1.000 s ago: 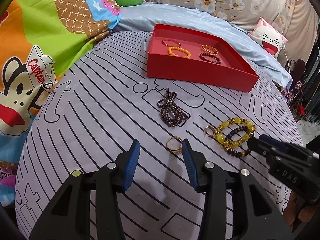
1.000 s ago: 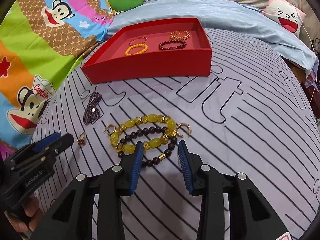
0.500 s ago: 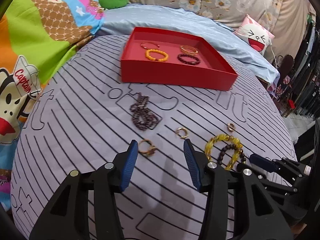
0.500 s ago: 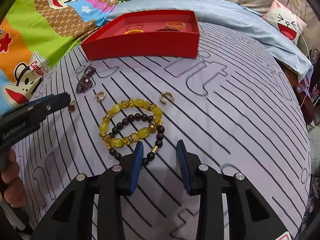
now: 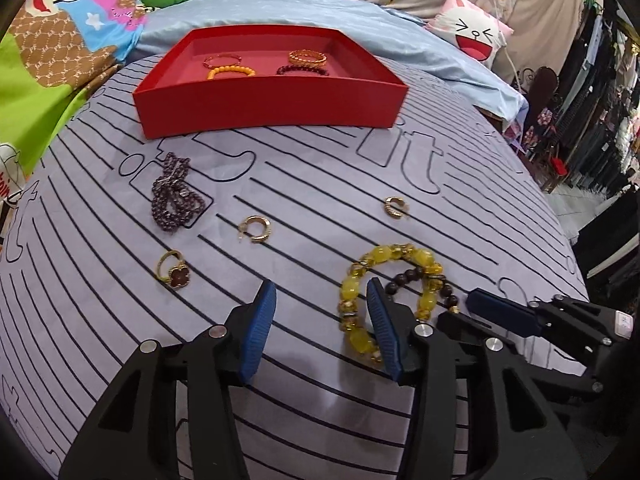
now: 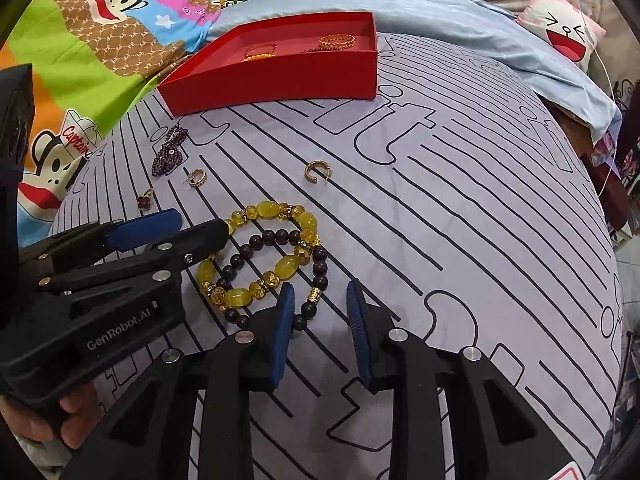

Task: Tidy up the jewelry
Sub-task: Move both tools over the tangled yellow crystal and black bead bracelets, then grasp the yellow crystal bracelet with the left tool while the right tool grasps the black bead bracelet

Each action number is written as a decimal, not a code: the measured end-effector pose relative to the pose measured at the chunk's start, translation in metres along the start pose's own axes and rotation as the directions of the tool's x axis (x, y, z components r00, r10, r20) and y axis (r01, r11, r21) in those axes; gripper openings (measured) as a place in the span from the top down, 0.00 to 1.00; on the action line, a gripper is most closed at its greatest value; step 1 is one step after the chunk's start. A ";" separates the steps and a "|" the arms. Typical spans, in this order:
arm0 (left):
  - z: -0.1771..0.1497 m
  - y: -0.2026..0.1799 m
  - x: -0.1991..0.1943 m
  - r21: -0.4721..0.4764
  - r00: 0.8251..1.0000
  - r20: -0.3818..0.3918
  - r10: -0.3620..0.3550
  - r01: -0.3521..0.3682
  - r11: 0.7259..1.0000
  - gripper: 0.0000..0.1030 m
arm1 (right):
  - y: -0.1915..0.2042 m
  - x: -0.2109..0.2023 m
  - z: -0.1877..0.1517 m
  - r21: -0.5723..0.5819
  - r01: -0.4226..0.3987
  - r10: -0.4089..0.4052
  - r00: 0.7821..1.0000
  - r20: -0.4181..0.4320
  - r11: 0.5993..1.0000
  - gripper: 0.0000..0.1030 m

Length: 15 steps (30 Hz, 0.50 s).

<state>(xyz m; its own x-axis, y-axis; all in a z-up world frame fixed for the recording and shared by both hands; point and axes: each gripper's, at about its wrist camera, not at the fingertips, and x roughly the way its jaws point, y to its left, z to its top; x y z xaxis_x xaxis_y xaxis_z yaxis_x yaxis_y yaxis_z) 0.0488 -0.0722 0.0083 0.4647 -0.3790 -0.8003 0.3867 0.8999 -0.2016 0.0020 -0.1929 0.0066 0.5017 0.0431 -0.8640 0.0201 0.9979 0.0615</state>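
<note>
A yellow bead bracelet and a dark bead bracelet lie overlapped on the striped sheet; they also show in the left wrist view. My right gripper is open, its jaws astride the dark bracelet's near beads. My left gripper is open and empty just left of the bracelets; its right finger overlaps the yellow one. Two gold hoop earrings, a clover ring and a purple bead strand lie loose. The red tray holds several bracelets.
The striped grey sheet drops away at the right. A blue blanket and a cat-face pillow lie behind the tray. A monkey-print quilt lies at the left.
The left gripper has swung right, close beside the bracelets and the right gripper. The right gripper has moved forward over the dark bracelet. The loose jewelry has not moved.
</note>
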 end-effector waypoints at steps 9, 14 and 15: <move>0.001 0.000 0.004 0.012 1.000 0.007 0.025 -0.025 1.000 0.65 | 0.001 -0.001 -0.001 -0.007 0.003 -0.003 1.000 0.009 1.000 0.75; 0.000 0.000 0.004 0.036 0.998 0.015 0.059 -0.059 0.998 0.69 | 0.001 -0.001 -0.001 -0.009 0.005 -0.005 1.000 0.009 1.000 0.75; -0.001 -0.002 0.004 0.049 0.997 0.019 0.070 -0.071 0.996 0.69 | 0.001 -0.001 0.000 -0.009 0.006 -0.006 1.000 0.009 1.000 0.75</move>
<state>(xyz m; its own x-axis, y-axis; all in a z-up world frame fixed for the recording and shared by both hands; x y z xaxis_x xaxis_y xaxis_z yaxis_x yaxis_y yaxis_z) 0.0492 -0.0756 0.0047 0.5060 -0.3191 -0.8013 0.3911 0.9129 -0.1166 0.0012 -0.1917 0.0071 0.5095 0.0364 -0.8597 0.0153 0.9986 0.0513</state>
